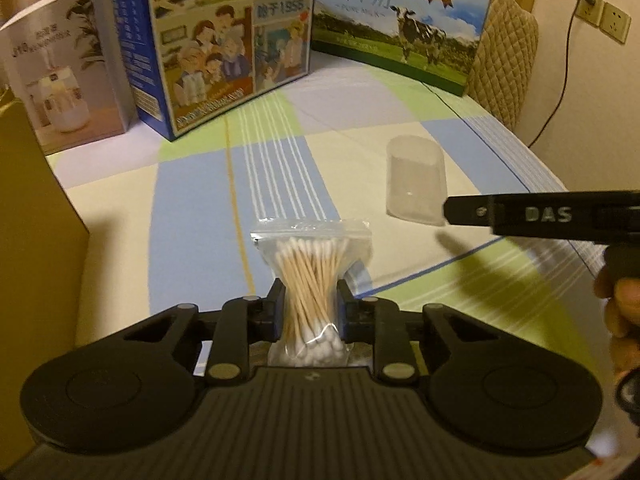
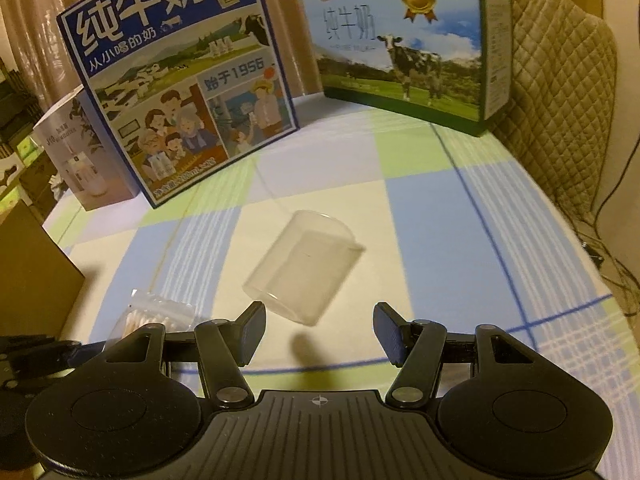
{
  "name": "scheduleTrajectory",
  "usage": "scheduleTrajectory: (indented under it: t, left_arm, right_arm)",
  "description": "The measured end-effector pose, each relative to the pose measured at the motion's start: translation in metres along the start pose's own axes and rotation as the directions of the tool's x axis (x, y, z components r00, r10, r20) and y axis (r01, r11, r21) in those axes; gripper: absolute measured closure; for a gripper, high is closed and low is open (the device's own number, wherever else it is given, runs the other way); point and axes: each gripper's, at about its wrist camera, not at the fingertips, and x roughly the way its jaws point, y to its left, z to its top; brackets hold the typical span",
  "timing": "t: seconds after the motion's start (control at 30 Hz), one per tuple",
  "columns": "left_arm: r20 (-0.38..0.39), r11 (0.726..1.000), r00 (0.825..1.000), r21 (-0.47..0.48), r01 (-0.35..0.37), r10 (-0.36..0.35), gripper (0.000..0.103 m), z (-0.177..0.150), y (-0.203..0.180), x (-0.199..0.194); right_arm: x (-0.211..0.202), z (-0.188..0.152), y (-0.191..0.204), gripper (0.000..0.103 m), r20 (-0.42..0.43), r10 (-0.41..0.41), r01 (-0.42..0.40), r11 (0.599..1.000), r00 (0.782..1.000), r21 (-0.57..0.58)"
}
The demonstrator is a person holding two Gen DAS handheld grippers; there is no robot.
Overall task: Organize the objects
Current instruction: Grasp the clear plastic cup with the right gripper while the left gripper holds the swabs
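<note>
My left gripper (image 1: 310, 300) is shut on a clear bag of cotton swabs (image 1: 310, 268), pinching its middle above the checked tablecloth; the bag also shows at the lower left of the right wrist view (image 2: 154, 316). A clear plastic cup (image 2: 304, 266) lies on its side on the cloth, its open end toward my right gripper (image 2: 319, 330), which is open and empty just short of it. In the left wrist view the cup (image 1: 416, 180) lies to the right, with a right gripper finger (image 1: 540, 214) reaching in beside it.
Two milk cartons (image 2: 184, 76) (image 2: 404, 48) stand at the back of the table. A white product box (image 2: 76, 152) stands at the back left and a brown cardboard box (image 1: 32, 240) at the left. A quilted chair back (image 2: 560, 92) is at the right edge.
</note>
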Motion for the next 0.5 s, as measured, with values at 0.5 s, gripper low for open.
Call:
scheduleTrajectory:
  t: [0.5]
  left_arm:
    - [0.013,0.997,1.000,-0.075,-0.016,0.017,0.083,0.001,0.019,-0.007]
  right_arm:
    - [0.053,0.024,0.021,0.046,0.007,-0.080,0.080,0.997,0.997,-0.010]
